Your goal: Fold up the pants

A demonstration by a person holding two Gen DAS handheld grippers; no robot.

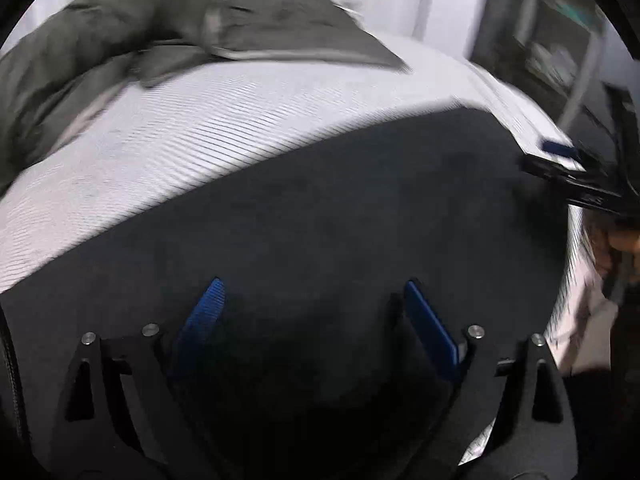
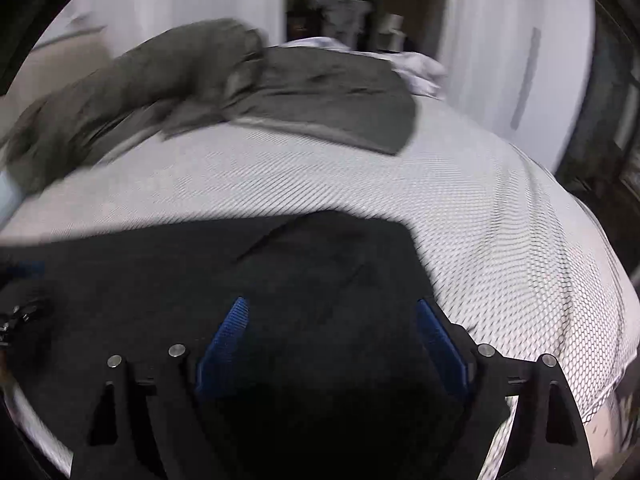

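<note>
Only the left wrist view shows what seems a hand [image 1: 624, 240].

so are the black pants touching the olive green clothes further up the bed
Apart. The right wrist view shows a wide strip of white bedsheet between the black pants and the olive green clothes; the left wrist view agrees.

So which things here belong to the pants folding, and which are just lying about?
Job:
- black pants, flat on the bed
- left tongs, open
- right tongs, open

Lying about:
- grey-green garments
- white bedding
</note>
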